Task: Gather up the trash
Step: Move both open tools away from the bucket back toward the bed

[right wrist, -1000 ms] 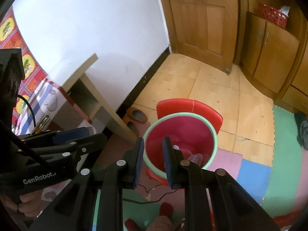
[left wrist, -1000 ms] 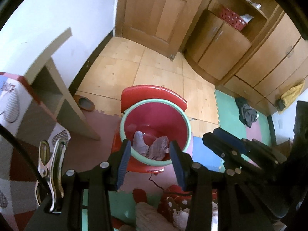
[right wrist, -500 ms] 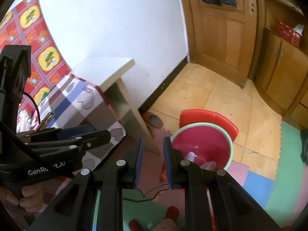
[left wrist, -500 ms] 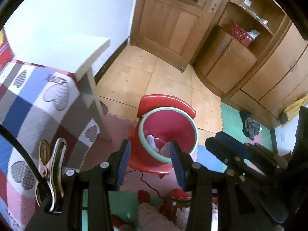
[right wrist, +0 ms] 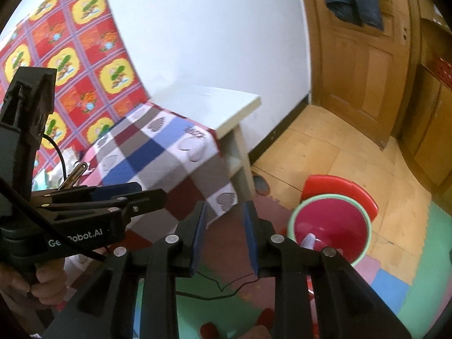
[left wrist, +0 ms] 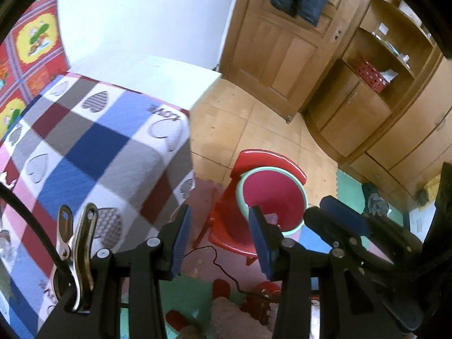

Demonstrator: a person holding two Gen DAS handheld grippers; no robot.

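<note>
- In the left wrist view, the left gripper (left wrist: pixel 219 244) is seen held wide, with nothing between its blue pads. It is held high above the floor, so it is likely free for the next piece of trash.
- The red bucket (left wrist: pixel 272 197) with a pale green rim is seen low and to the right, set on a red stool (left wrist: pixel 226 226) so it is easy to reach. A little trash (left wrist: pixel 271 219) is seen at its bottom, half hidden by a gripper finger.
- The worktop is covered by a checked blanket (left wrist: pixel 93 152) with hearts. No trash can be made out on it from here.
- In the right wrist view, the right gripper (right wrist: pixel 224 238) is seen partly spread, and nothing is held in it.
- The red bucket (right wrist: pixel 330 227) is seen to the right, well apart from the gripper.
- Both grippers are pointed toward the blanket side, so more trash is likely being looked for there.
</note>
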